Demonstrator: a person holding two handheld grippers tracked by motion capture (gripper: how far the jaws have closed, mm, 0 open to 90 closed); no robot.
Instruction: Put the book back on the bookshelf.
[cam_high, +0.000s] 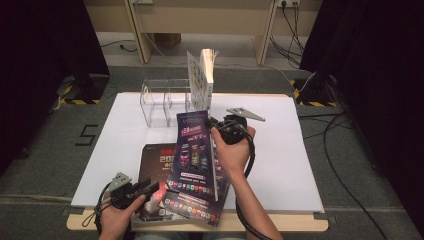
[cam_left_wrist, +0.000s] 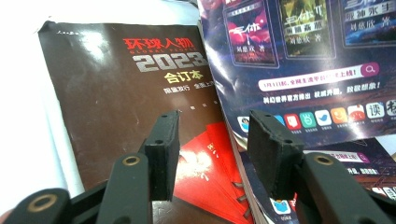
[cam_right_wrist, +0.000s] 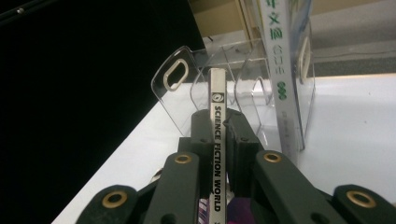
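At a white-topped table (cam_high: 280, 165), the right gripper (cam_high: 216, 123) is clamping the spine of a Science Fiction World magazine (cam_high: 195, 155), its 2 jaws pressing both faces of the spine as the magazine is hanging tilted above the table. Just beyond the fingertips, a clear acrylic rack (cam_right_wrist: 187, 88) is standing with its slots facing the spine's edge, and an upright book (cam_right_wrist: 280, 70) is occupying the slot at one end. The left gripper (cam_left_wrist: 212, 154) is hovering with jaws parted and nothing between them, over a dark 2023 magazine (cam_left_wrist: 116, 98) lying flat near the table's front edge.
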